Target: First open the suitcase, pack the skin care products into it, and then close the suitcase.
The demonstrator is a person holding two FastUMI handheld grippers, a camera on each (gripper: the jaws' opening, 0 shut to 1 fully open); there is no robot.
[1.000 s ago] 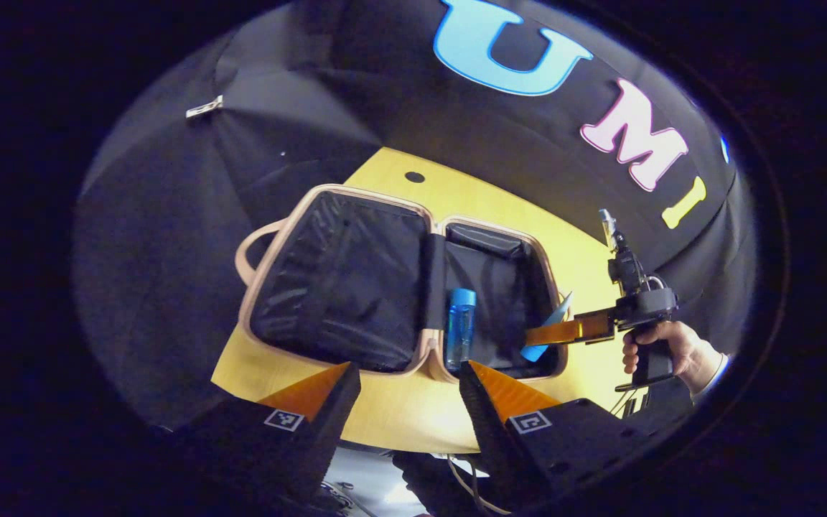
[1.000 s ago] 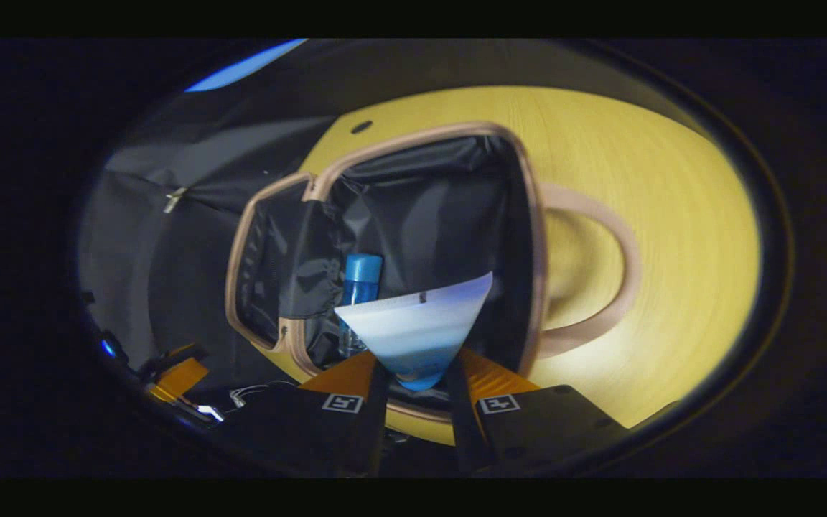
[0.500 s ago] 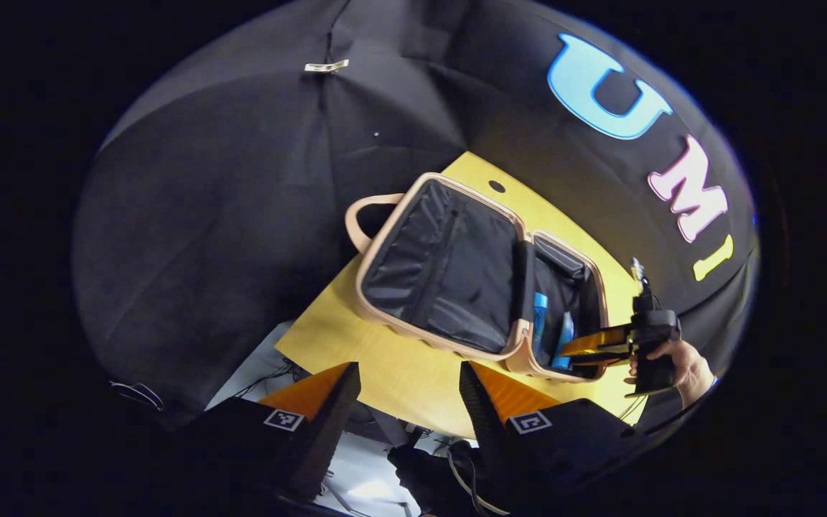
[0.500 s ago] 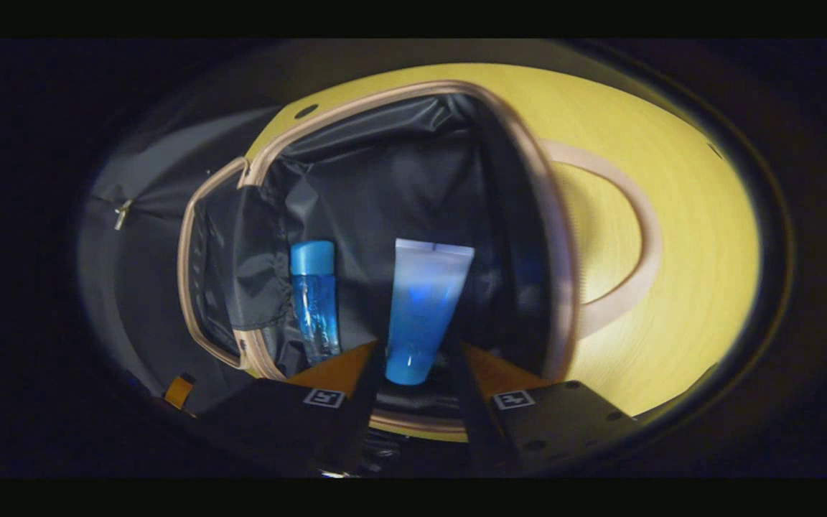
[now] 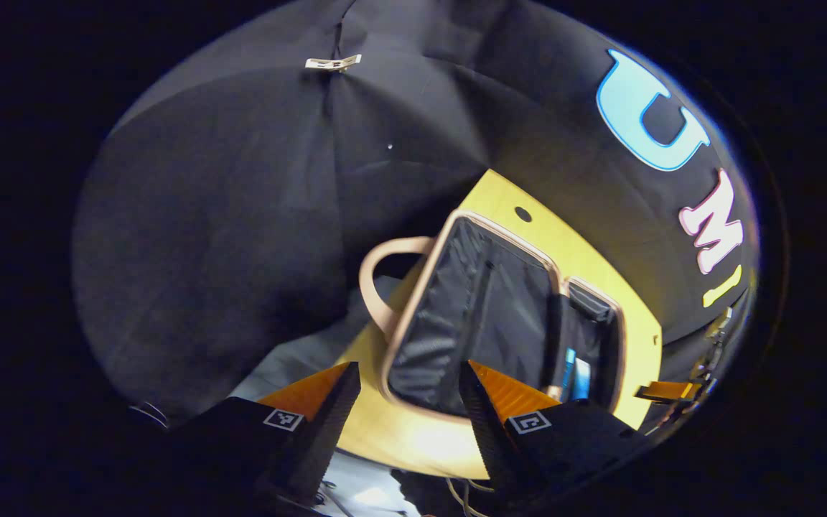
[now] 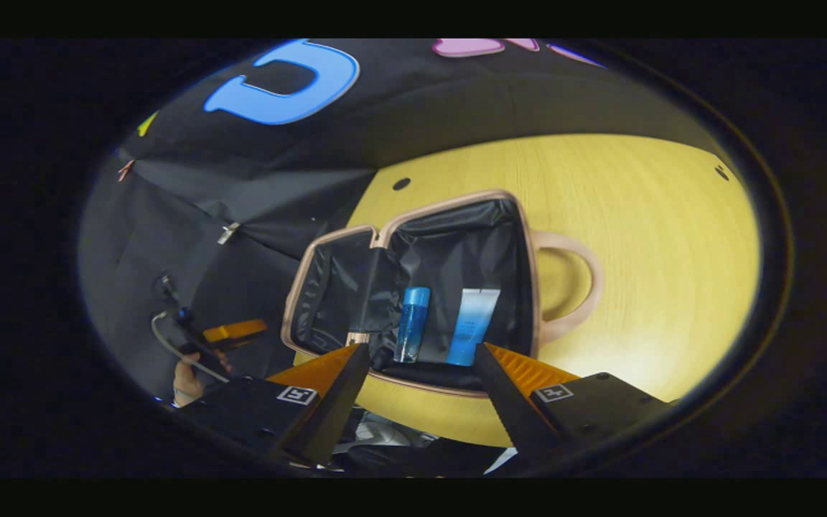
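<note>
The beige suitcase [image 6: 528,237] lies open on the yellow table, its black lining showing. In its right half lie a clear blue bottle [image 6: 411,323] with a blue cap and a white-to-blue tube [image 6: 472,324], side by side. My right gripper [image 6: 417,391] is open, pulled back above the case's near rim, nothing between its fingers. My left gripper [image 5: 408,402] is open and empty, in front of the open lid [image 5: 471,316]; the bottle [image 5: 569,365] and tube [image 5: 583,379] peek out past it. Across the case the left gripper [image 6: 230,332] shows with a hand [image 6: 185,373] on it.
The round yellow table [image 6: 636,237] has small dark holes [image 6: 401,184] near its far edge. A beige carry handle [image 6: 571,287] lies flat on the table beside the case; another handle [image 5: 377,280] juts past the table's edge. Cables hang below the near edge.
My right gripper let go of the tube, which now lies in the case beside the bottle, and drew back and up. My left gripper swung left, toward the lid side.
</note>
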